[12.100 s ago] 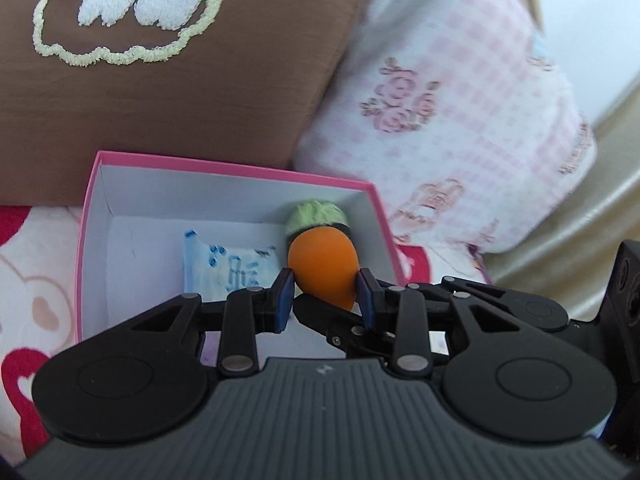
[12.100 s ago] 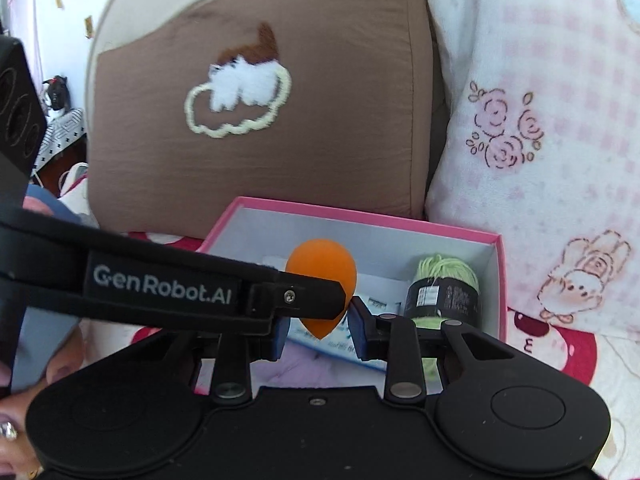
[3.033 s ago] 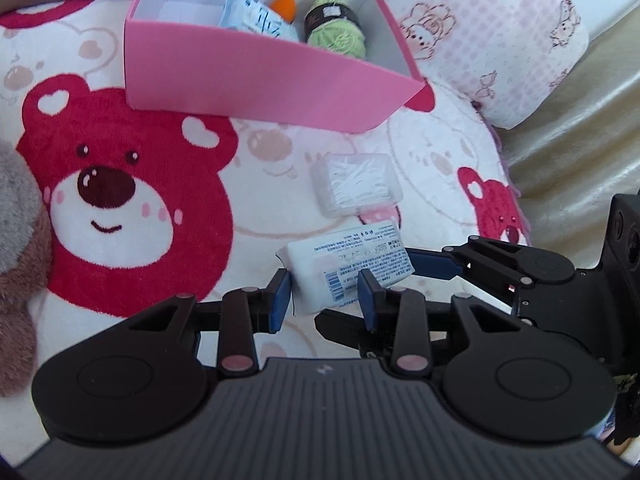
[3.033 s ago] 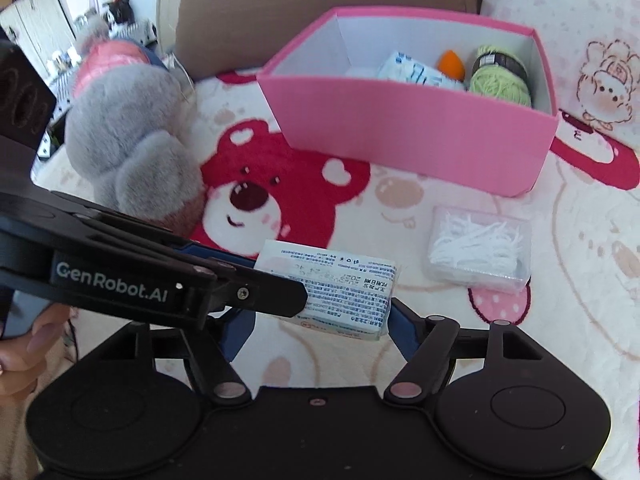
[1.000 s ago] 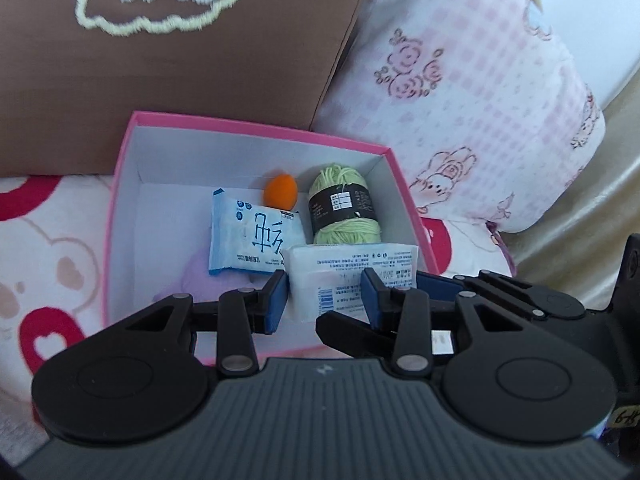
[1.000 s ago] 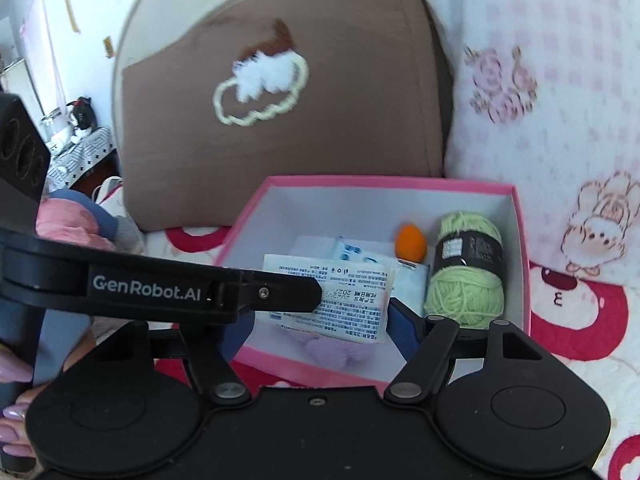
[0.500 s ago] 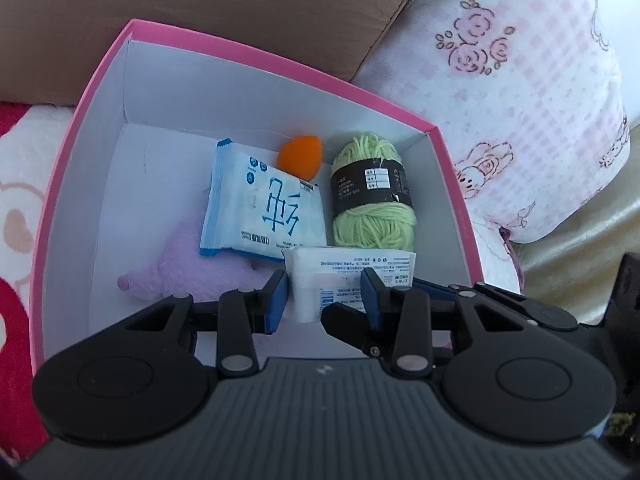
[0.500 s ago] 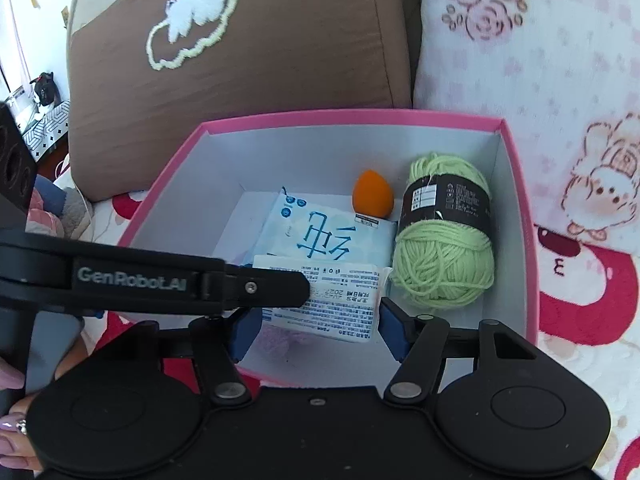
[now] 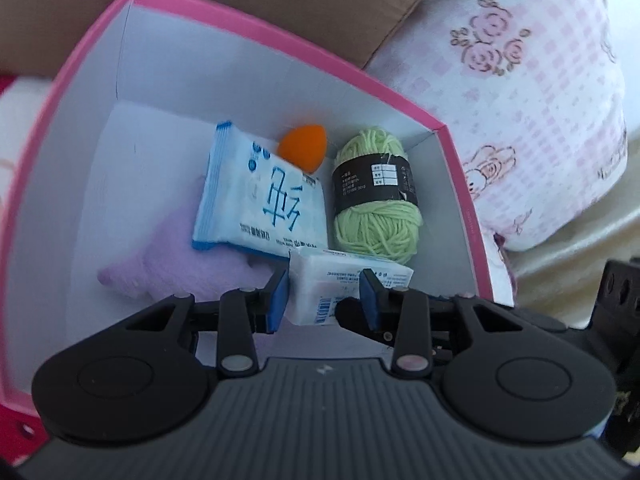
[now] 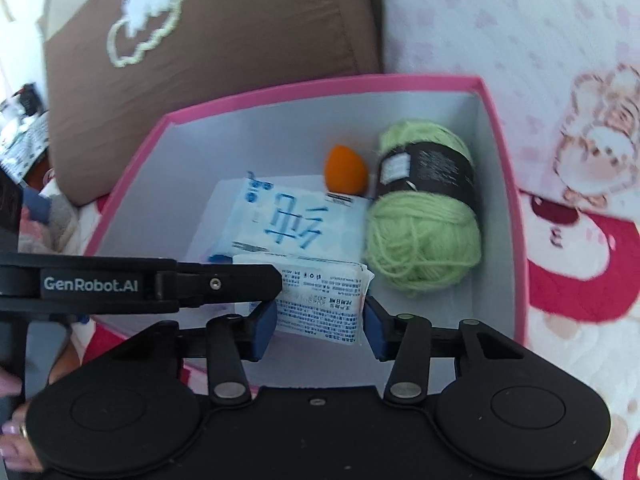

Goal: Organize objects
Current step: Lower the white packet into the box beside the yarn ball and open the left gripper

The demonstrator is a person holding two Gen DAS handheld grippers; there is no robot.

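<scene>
A white labelled tissue pack [image 9: 332,280] hangs low inside the pink box [image 9: 280,36], just above its floor near the front wall. My left gripper [image 9: 324,300] is shut on one end of it. My right gripper [image 10: 320,322] has the same pack [image 10: 320,296] between its blue pads, which touch both its edges while the jaws are closing. Lying in the box [image 10: 320,80] are a blue-printed tissue pack [image 9: 260,200], an orange sponge [image 9: 302,146], a green yarn ball [image 9: 376,204] and a purple plush piece [image 9: 168,256].
A brown cushion [image 10: 240,40] and a pink checked pillow [image 9: 520,100] stand right behind the box. A red and white bear blanket [image 10: 580,272] lies under it. A person's fingers [image 10: 12,440] show at the lower left edge.
Both grippers have come down with the white pack, from above the box rim to deep inside it. The right jaws have narrowed around the pack.
</scene>
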